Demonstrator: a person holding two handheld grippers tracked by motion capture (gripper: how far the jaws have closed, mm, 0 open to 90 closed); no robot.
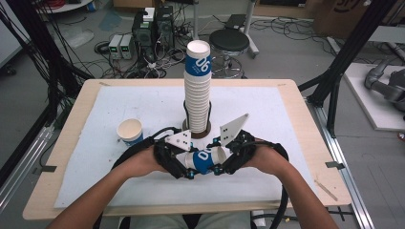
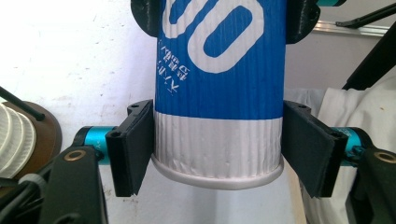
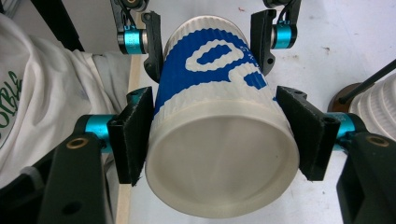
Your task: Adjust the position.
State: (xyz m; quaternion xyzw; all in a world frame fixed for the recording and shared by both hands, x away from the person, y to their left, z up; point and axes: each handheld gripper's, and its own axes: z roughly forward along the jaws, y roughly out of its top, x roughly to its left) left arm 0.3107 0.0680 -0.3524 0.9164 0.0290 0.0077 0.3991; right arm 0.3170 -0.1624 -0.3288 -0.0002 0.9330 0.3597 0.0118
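Observation:
A blue and white paper cup (image 1: 205, 160) marked "06" lies level above the front of the white mat, held from both ends. My left gripper (image 1: 190, 167) is shut on it; in the left gripper view the left gripper (image 2: 217, 149) presses both pads on the white ribbed band of the cup (image 2: 219, 93). My right gripper (image 1: 218, 163) clamps the other end. In the right gripper view the right gripper (image 3: 219, 140) pinches the cup (image 3: 219, 154) near its wide end. The left gripper's fingers (image 3: 152, 46) show farther along the cup.
A tall stack of the same cups (image 1: 197, 90) stands on a brown round base (image 1: 206, 132) just behind the hands, with a thin black rod beside it. One upright cup (image 1: 130, 131) sits at the left on the white mat (image 1: 119, 105). The wooden table's edge (image 1: 305, 124) runs along the right.

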